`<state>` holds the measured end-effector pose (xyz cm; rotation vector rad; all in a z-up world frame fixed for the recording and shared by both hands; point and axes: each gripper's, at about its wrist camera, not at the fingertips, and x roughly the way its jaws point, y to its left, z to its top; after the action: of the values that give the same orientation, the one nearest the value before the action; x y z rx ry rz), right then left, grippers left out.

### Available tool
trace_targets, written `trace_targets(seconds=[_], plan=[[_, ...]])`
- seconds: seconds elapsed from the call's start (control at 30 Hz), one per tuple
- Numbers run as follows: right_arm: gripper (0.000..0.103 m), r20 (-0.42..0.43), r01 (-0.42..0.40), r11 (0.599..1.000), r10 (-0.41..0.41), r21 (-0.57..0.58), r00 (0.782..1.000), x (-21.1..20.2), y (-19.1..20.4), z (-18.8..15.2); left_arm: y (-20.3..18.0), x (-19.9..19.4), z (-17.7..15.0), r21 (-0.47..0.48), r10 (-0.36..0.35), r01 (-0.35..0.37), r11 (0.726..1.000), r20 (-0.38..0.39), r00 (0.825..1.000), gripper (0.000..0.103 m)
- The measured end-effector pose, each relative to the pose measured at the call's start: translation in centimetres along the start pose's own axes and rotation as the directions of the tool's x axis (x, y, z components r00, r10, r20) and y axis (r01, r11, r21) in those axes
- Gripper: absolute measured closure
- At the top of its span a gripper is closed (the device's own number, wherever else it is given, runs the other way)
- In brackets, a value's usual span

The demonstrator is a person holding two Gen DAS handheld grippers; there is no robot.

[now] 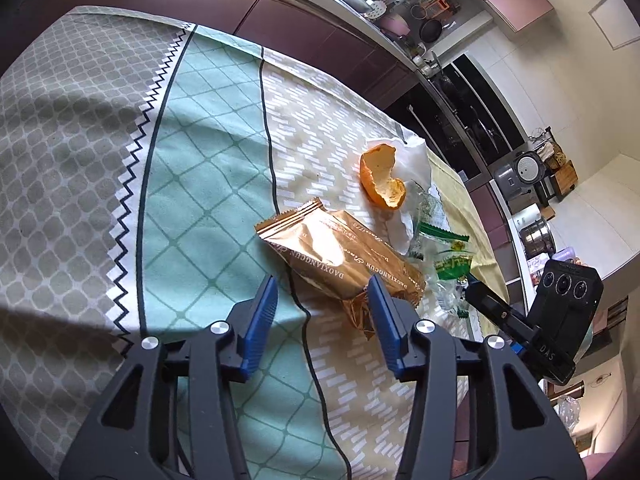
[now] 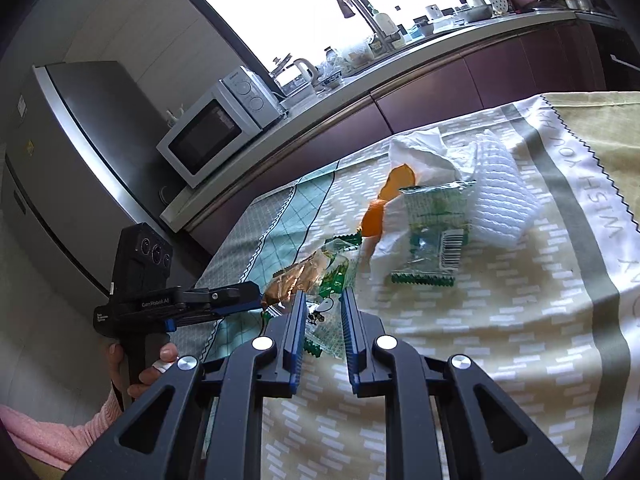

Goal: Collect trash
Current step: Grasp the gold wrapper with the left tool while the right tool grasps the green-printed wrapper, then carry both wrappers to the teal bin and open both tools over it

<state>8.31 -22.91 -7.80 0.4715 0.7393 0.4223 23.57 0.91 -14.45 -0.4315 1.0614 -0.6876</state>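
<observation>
A gold snack wrapper (image 1: 340, 256) lies on the patterned tablecloth (image 1: 192, 208). My left gripper (image 1: 322, 292) is open, its fingers straddling the wrapper's near end. An orange peel (image 1: 380, 178) rests on a white tissue (image 1: 412, 160) beyond it. Small green-and-clear wrappers (image 1: 440, 248) lie to the right. In the right wrist view, my right gripper (image 2: 323, 300) is partly open around a small green wrapper (image 2: 328, 312), jaws not closed on it. A larger green wrapper (image 2: 432, 232), the peel (image 2: 384, 200) and white foam netting (image 2: 500, 196) lie ahead.
The other gripper shows in each view: the right one at the table's right edge (image 1: 520, 320), the left one held by a hand (image 2: 160, 304). A counter with microwave (image 2: 216, 128), a fridge (image 2: 60, 168) and dark cabinets (image 1: 320, 36) border the table.
</observation>
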Motion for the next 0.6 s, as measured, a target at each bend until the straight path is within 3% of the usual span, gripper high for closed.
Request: trace_targets(seconds=[0.2,0.3,0.33,0.6], plan=[[0.087,-0.062,-0.001,1.0,0.001,0.002,0.998,2.5,-0.1,-0.2,-0.5,0.9,0.2,0.002,-0.014,0.014,1.0,-0.011,1.0,0.053],[0.087,-0.065,0.0,1.0,0.0,0.002,0.998,2.8,-0.1,-0.2,-0.8,1.7,0.6,0.008,-0.013,0.014,1.0,-0.019,1.0,0.061],[0.087,-0.066,0.003,1.0,-0.003,0.0,0.998,2.8,-0.1,-0.2,-0.8,2.0,0.6,0.004,-0.021,0.022,1.0,-0.024,0.999,0.068],[0.087,-0.066,-0.002,1.0,0.001,-0.015,0.998,2.7,0.7,-0.1,-1.6,1.0,0.1,0.035,-0.02,0.02,0.999,0.009,1.0,0.075]])
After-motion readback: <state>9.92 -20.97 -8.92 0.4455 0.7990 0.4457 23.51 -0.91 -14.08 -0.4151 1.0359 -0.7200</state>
